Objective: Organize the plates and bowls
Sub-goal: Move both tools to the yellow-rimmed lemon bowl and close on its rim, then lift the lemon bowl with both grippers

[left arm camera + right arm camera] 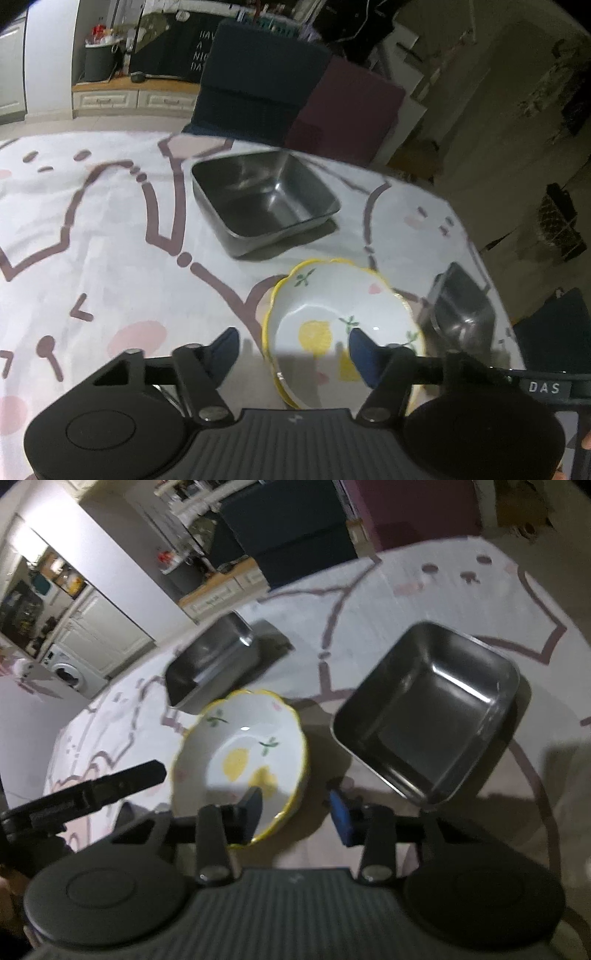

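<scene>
A white bowl (pixel 343 314) with a wavy yellow rim and lemon prints sits on the patterned tablecloth (pixel 110 258); a second yellow rim shows just beneath it. My left gripper (pixel 294 350) straddles its left rim, one blue pad inside the bowl and the other outside, with neither pad touching it. In the right wrist view the same bowl (pixel 240 746) has my right gripper (pixel 295 812) over its near right rim, again one pad inside and one outside, with a clear gap on both sides. A black finger of the left gripper (pixel 129 775) reaches in from the left.
A large square steel dish (pixel 266 199) (pixel 428 709) stands just beyond the bowl, and a smaller steel dish (pixel 461 306) (pixel 210 657) stands near the table's edge. Dark blue (pixel 258 74) and maroon (pixel 351 107) chair backs line the far side.
</scene>
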{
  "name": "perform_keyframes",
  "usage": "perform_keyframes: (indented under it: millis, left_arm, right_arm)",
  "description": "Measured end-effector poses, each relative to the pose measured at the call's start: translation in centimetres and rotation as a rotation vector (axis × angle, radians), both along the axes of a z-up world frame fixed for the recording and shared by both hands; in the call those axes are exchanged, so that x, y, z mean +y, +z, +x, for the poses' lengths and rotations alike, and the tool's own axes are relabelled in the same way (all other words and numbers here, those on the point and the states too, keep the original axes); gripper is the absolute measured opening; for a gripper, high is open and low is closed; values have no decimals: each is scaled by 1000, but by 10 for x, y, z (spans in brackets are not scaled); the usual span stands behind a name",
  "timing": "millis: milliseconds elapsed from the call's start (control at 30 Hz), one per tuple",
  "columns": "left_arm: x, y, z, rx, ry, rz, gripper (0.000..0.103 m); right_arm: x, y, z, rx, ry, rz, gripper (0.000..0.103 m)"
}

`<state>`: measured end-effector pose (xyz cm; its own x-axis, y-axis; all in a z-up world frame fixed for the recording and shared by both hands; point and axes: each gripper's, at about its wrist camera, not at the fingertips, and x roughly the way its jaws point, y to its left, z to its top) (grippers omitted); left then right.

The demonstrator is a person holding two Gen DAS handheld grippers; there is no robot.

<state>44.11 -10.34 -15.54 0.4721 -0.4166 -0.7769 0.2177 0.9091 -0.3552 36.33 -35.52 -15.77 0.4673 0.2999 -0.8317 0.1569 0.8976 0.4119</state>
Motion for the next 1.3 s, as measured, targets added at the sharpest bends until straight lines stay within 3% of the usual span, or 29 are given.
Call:
perform_keyframes:
  millis: [100, 267, 367, 533, 733, 1000, 1300]
  left_arm:
    - [-4, -13, 9, 7, -7, 48, 51]
    - [-5, -28, 18, 51, -11, 52, 20]
    - [-5, -29, 19, 44, 1, 62, 19]
    - [-6, -34, 19, 53, -8, 47, 9]
    - [-5, -36, 17, 59, 29, 17, 9]
    - [-9, -28, 8, 35, 17, 62, 8]
    - [-5, 17, -9, -57, 26, 42, 8]
  right_arm:
    - [3, -11, 6, 19, -1, -4, 41]
    - [6, -18, 16, 31, 5, -12, 25]
    - [9, -25, 24, 36, 1, -19, 22]
    - [17, -29, 31, 36, 14, -51, 15]
    - [26, -33, 37, 40, 31, -99, 14]
    - [39, -30, 35, 16, 71, -177, 13]
    - [38, 0, 21, -65, 62, -170, 13]
